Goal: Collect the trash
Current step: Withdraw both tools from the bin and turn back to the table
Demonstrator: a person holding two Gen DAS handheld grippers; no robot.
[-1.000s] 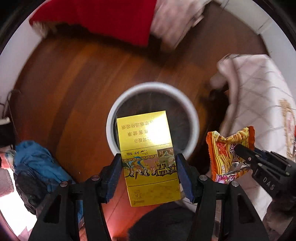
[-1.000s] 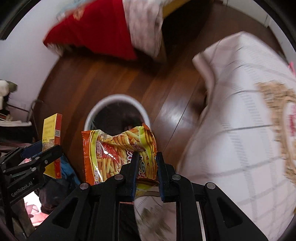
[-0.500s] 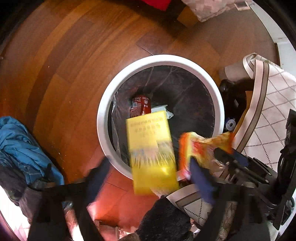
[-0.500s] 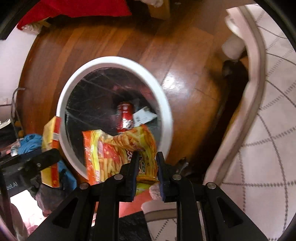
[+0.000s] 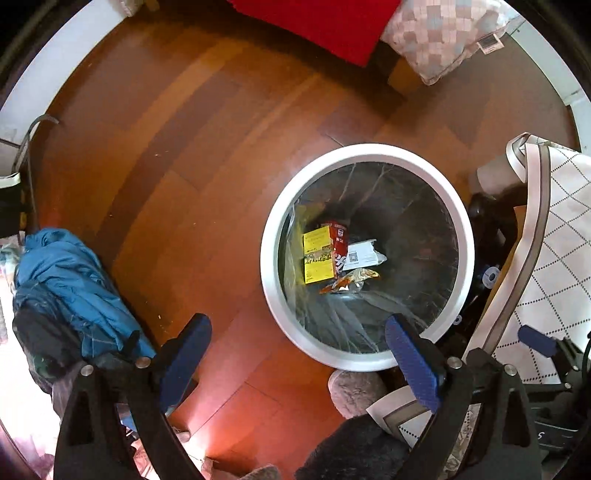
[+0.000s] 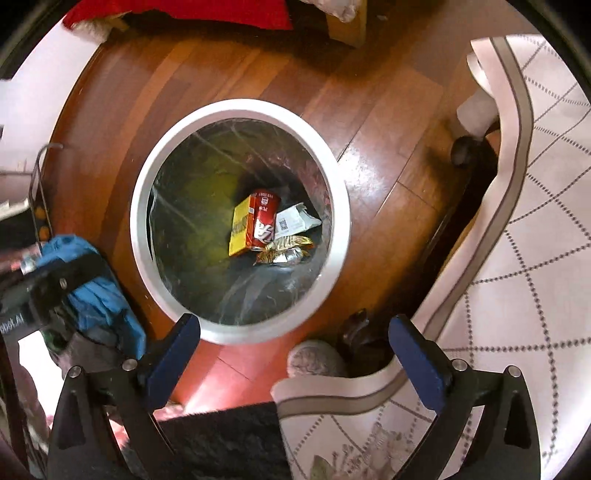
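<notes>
A round white-rimmed bin [image 5: 273, 206] [image 6: 142, 206] with a dark liner stands on the wood floor. At its bottom lie a yellow box [image 5: 317, 254] [image 6: 241, 230], a red can [image 5: 340, 242] [image 6: 265, 221], a white paper scrap [image 5: 364, 253] [image 6: 295, 219] and an orange snack bag [image 5: 349, 280] [image 6: 286, 249]. My left gripper [image 5: 297, 354] is open and empty above the bin's near rim. My right gripper [image 6: 295, 350] is open and empty, also above the near rim. The right gripper also shows at the right edge of the left wrist view [image 5: 539, 341].
A blue jacket [image 5: 70, 288] [image 6: 96, 295] lies on the floor left of the bin. A white patterned cloth [image 5: 554, 236] [image 6: 517, 229] covers furniture on the right. A red blanket [image 5: 332, 26] and a checked pillow [image 5: 439, 33] lie at the far side. A grey slipper [image 6: 314, 360] sits near the bin.
Both grippers have opened. The yellow box and the snack bag have left them and now lie at the bottom of the bin.
</notes>
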